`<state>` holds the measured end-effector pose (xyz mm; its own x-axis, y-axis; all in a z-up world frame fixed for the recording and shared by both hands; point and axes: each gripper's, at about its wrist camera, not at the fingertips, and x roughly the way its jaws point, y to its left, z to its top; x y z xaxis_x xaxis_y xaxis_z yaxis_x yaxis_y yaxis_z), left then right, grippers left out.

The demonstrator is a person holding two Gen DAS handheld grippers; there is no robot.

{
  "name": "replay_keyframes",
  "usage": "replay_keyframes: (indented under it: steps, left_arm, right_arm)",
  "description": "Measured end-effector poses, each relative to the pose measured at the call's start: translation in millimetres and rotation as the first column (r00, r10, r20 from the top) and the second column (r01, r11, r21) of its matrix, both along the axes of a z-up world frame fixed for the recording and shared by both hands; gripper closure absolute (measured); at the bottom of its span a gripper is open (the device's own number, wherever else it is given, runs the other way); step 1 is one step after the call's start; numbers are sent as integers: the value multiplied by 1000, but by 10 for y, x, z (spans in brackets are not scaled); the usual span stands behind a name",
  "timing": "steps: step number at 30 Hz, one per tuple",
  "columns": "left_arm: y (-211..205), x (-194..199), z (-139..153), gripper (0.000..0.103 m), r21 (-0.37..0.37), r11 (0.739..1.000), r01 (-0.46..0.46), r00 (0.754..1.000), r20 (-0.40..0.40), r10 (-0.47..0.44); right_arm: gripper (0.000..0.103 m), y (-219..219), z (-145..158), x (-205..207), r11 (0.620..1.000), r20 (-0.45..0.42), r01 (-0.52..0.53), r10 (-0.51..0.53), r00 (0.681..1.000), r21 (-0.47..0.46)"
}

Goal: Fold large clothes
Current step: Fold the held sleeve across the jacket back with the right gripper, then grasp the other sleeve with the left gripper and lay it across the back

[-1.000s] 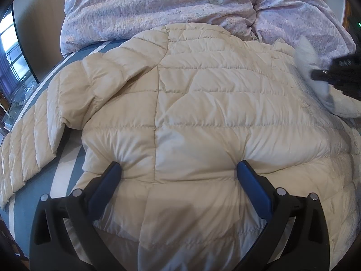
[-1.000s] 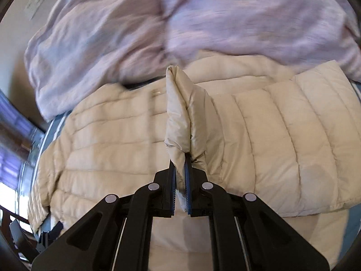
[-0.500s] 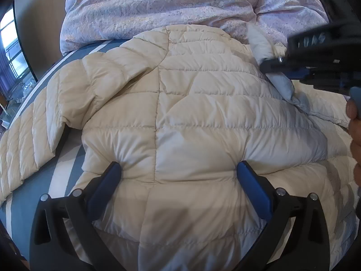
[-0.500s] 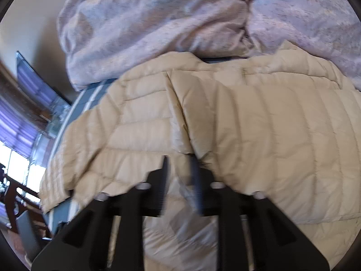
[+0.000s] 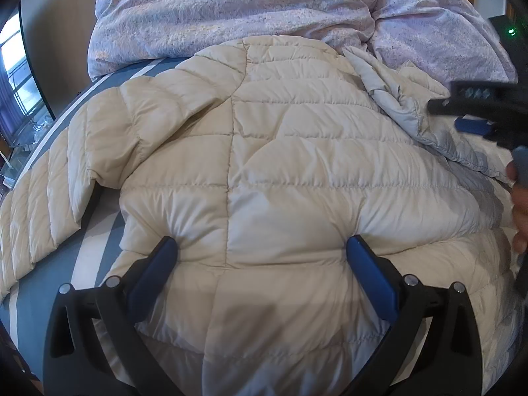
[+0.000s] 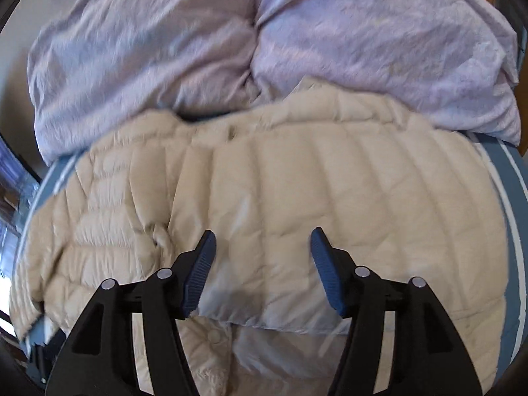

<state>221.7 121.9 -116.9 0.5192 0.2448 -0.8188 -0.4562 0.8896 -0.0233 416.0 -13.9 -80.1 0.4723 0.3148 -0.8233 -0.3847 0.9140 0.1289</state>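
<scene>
A cream quilted puffer jacket [image 5: 270, 151] lies spread on the bed. My left gripper [image 5: 260, 247] is open wide, with its fingertips [image 5: 168, 247] pressed down into the jacket's lower part and the fabric bulging between them. In the right wrist view the jacket [image 6: 297, 181] lies below my right gripper [image 6: 263, 234]. Its jaws are opening and nothing is clamped between the pads. The crumpled jacket edge [image 5: 396, 109] with its grey lining lies folded inward beside the right gripper [image 5: 448, 115] at the right edge of the left wrist view.
A rumpled lilac duvet [image 5: 264, 10] [image 6: 297, 49] is heaped behind the jacket. The blue sheet with white stripes [image 5: 99, 241] [image 6: 514, 204] shows at both sides. A person's hand [image 5: 519, 204] holds the right gripper. A window [image 5: 13, 52] lies far left.
The right gripper let go of the pinched fold of the jacket and its jaws spread apart. The fold now lies flat across the jacket. The left gripper stayed put.
</scene>
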Motion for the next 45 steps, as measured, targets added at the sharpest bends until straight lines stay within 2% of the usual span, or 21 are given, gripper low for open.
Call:
replay_keyframes:
  steps: [2,5,10,12,15,19,27,30,36,42,43,45]
  left_arm:
    - [0,1,0,2,0,1000,0,1000,1,0]
    - [-1,-4,1,2,-4,1000,0,1000,4,0]
    - [14,-19,12,2,-15,1000,-1,1000,15,1]
    - [43,-53,36,2,-39,999,-5,999,35,6]
    - [121,-114,85,2,-66,998,-24,999,47,27]
    - [310,-338,214,2,-91,994,-60,996,53,65]
    - [977,-1056,489,2,-45,974,-222,974,36,224]
    - [1287,-1344,538,2,5,951,-309,951,19,309]
    - [1892,-1917,534,2,-24,892,-451,892,-2,451]
    - [2313,-2373,401,27,-132,825,-550,834,-29,551]
    - [2380,-2454,353,30,-167,807,-566,822,-36,569]
    - [2454,-2541,296,32,-198,791,-579,811,-41,584]
  right_arm:
    - [30,124,-40,-53,1000,17,-23,24,1000,-21]
    - [26,260,-103,-116,997,45,-46,49,998,-60]
    - [19,264,-313,-115,997,53,-23,27,998,-77]
    - [17,292,-360,-150,995,87,-19,27,996,-98]
    - [14,294,-365,-128,995,84,-12,20,996,-102]
    - [10,290,-373,-84,995,73,-9,16,997,-95]
    - [5,266,-373,-64,997,63,-3,8,998,-82]
    - [4,267,-374,-58,997,61,1,4,998,-79]
    - [2,271,-371,-56,997,60,9,-5,998,-73]
    - [2,266,-373,-57,997,60,10,-5,998,-73]
    - [2,265,-373,-57,997,60,10,-5,998,-73]
    - [2,263,-373,-57,997,60,10,-5,998,-73]
